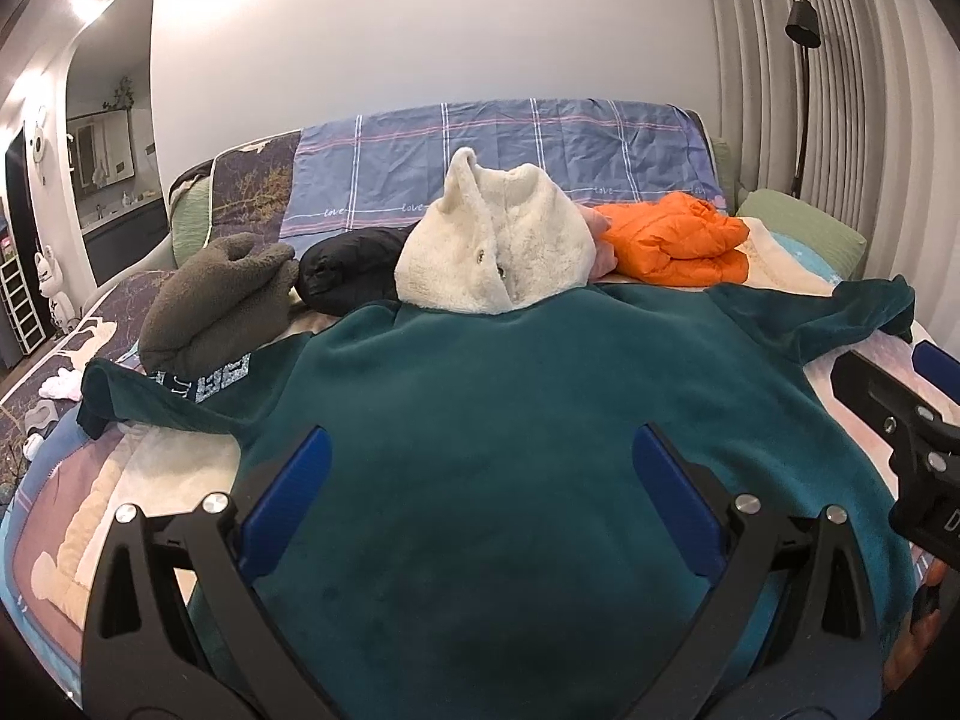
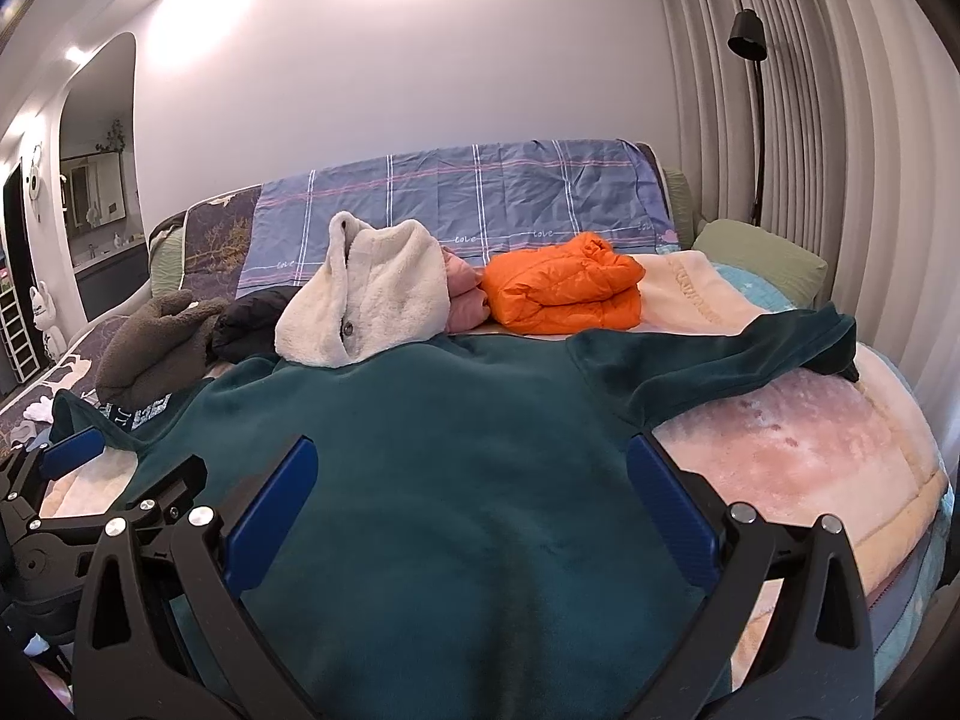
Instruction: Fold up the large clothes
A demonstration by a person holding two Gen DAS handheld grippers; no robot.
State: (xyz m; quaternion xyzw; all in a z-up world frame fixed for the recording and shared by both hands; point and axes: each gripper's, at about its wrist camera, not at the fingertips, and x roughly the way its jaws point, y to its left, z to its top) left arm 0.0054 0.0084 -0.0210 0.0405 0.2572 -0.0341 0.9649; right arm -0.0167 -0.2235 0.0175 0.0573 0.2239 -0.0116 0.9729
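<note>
A large dark teal fleece top (image 1: 492,408) lies spread flat on the bed, back side up, both sleeves stretched out to the sides; it also fills the right wrist view (image 2: 420,468). My left gripper (image 1: 480,450) hovers open over the body of the top, blue pads wide apart, holding nothing. My right gripper (image 2: 471,462) is open too, over the top's right half near the armpit. The right sleeve (image 2: 738,354) runs toward the bed's right edge. The left sleeve (image 1: 156,402) has a printed panel.
Behind the top lie a cream fleece jacket (image 1: 498,252), a folded orange puffer (image 1: 678,240), a black garment (image 1: 348,267) and a grey-brown fleece (image 1: 210,294). A blue checked sheet (image 1: 492,156) covers the headboard. A floor lamp (image 1: 804,90) and curtains stand at right.
</note>
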